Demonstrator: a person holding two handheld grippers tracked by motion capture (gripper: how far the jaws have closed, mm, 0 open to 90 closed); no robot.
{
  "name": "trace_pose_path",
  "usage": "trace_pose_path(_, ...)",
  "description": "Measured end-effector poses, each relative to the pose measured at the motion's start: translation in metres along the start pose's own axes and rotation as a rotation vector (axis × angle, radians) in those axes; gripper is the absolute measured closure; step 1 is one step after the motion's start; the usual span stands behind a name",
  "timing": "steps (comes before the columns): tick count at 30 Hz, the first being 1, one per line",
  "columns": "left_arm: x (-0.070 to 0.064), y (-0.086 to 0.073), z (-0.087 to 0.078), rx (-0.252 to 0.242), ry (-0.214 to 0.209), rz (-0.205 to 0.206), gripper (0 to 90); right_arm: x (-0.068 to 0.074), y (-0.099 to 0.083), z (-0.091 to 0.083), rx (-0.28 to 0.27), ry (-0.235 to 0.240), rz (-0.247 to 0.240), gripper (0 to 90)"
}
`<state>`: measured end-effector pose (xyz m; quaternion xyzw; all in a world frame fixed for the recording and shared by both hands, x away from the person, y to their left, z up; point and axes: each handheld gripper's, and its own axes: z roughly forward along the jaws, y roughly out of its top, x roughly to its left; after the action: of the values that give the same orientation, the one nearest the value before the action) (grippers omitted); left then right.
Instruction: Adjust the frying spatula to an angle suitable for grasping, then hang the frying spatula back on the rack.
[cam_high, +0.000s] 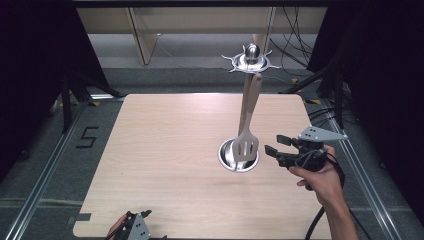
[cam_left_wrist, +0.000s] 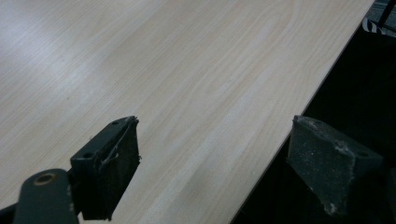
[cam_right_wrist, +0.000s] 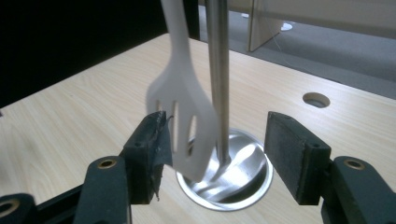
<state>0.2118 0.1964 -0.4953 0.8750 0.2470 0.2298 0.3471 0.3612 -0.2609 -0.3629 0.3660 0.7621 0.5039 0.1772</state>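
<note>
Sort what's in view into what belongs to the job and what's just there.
Part of the job:
slotted spatula hanging from the rack
utensil rack with its round base
right gripper, open beside the spatula

Just there:
left gripper, open at the table edge
table

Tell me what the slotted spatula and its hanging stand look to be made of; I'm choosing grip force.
The slotted spatula looks like pale matte plastic or silicone: uniform cream colour, no glare. The stand's pole and round base look like polished metal, probably steel, showing mirror-like reflections. The table seems light wood-grain laminate.
</note>
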Motion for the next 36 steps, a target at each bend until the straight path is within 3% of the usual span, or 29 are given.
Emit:
trace_pose_path(4,-0.001,0.0,0.001,-0.008,0.008,-0.009,15.9,-0.002,-0.003,0.001,0.022,-0.01,-0.02,40.6)
trace_pose_path(5,-0.001,0.001,0.001,-0.008,0.007,-0.01,15.8,0.0,-0.005,0.002,0.01,-0.013,-0.006,40.4)
trace_pose_path(6,-0.001,0.001,0.001,-0.008,0.006,-0.01,15.8,-0.001,-0.006,0.001,0.021,-0.021,-0.026,40.3)
trace_pose_path(9,0.001,0.002,0.001,0.004,-0.009,0.01,15.8,0.0,-0.009,0.0,0.009,-0.026,-0.008,39.6)
trace_pose_path(11,0.0,0.003,0.003,-0.011,-0.001,-0.01,15.7,-0.001,-0.011,0.0,0.051,-0.017,-0.006,38.5)
trace_pose_path(13,0.0,0.004,0.003,-0.002,-0.001,0.001,15.7,-0.002,-0.013,0.001,0.061,-0.033,-0.016,37.4)
trace_pose_path(17,-0.002,0.005,0.004,-0.003,-0.009,0.008,15.8,-0.001,-0.02,0.004,0.069,-0.033,0.012,36.7)
trace_pose_path(18,-0.001,0.005,0.003,-0.001,-0.007,0.013,15.8,-0.003,-0.021,0.004,0.062,-0.036,-0.011,36.6)
trace_pose_path(21,-0.001,0.004,0.001,-0.012,-0.005,0.004,15.8,0.002,-0.026,0.002,0.075,-0.026,0.043,36.6)
trace_pose_path(24,0.0,0.004,-0.001,-0.023,0.003,-0.004,15.8,0.001,-0.031,0.001,0.072,-0.046,0.016,36.4)
trace_pose_path(25,0.002,0.005,-0.003,-0.018,-0.002,0.016,15.8,-0.001,-0.031,0.001,0.077,-0.054,-0.016,36.3)
trace_pose_path(27,0.002,0.005,-0.003,-0.022,-0.002,0.009,15.8,-0.001,-0.033,0.0,0.091,-0.048,0.003,36.3)
trace_pose_path(28,0.001,0.005,-0.001,-0.021,-0.001,-0.031,15.8,-0.003,-0.035,0.0,0.09,-0.046,0.005,36.3)
trace_pose_path(29,0.002,0.005,0.0,-0.027,0.005,-0.01,15.8,-0.005,-0.036,0.001,0.077,-0.039,-0.005,36.3)
trace_pose_path(30,0.002,0.005,0.001,-0.021,0.007,-0.007,15.8,-0.004,-0.038,0.001,0.089,-0.045,0.021,36.3)
trace_pose_path(33,0.002,0.005,0.0,-0.01,0.011,0.012,15.9,-0.006,-0.04,0.002,0.094,-0.047,0.02,36.3)
trace_pose_path(36,0.0,0.004,-0.001,-0.01,0.004,-0.007,15.9,-0.004,-0.042,0.001,0.112,-0.035,0.054,36.4)
